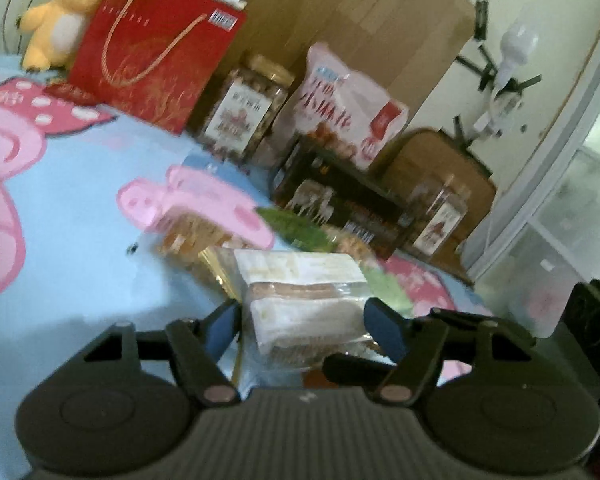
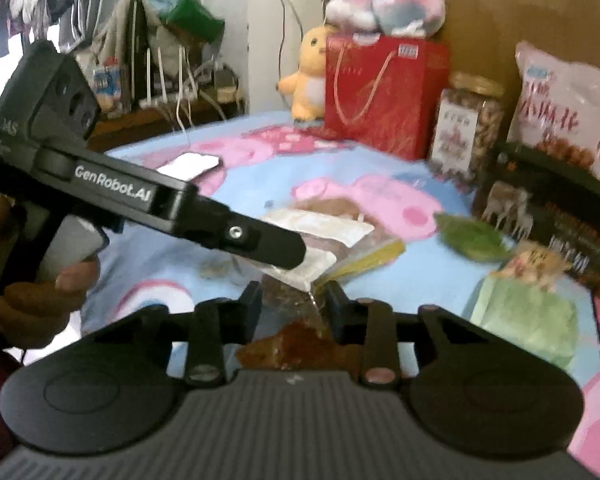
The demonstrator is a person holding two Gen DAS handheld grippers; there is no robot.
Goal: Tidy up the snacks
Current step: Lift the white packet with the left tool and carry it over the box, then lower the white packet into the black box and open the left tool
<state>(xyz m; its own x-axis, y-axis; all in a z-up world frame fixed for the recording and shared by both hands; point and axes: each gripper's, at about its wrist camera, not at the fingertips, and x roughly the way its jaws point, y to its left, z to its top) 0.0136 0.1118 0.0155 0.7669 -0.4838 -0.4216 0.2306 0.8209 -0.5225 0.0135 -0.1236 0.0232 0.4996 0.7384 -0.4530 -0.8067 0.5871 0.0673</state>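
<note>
My left gripper point(image 1: 304, 324) is shut on a clear packet of white and brown wafer bars point(image 1: 300, 300), held just above the blue bedspread point(image 1: 80, 240). In the right wrist view the same packet point(image 2: 320, 236) lies under the left gripper's finger point(image 2: 268, 240). My right gripper point(image 2: 294, 300) is part open around a clear bag of brown snacks point(image 2: 296, 340); whether its pads touch the bag cannot be told. Small green packets point(image 2: 472, 236) lie to the right.
Along the headboard stand a red gift bag point(image 1: 152, 60), a nut jar point(image 1: 244, 112), a pink-white snack bag point(image 1: 340, 108), a dark box point(image 1: 340, 204) and a second jar point(image 1: 440, 220). Plush toys point(image 2: 384, 0) sit on top. A phone point(image 2: 188, 164) lies on the bed.
</note>
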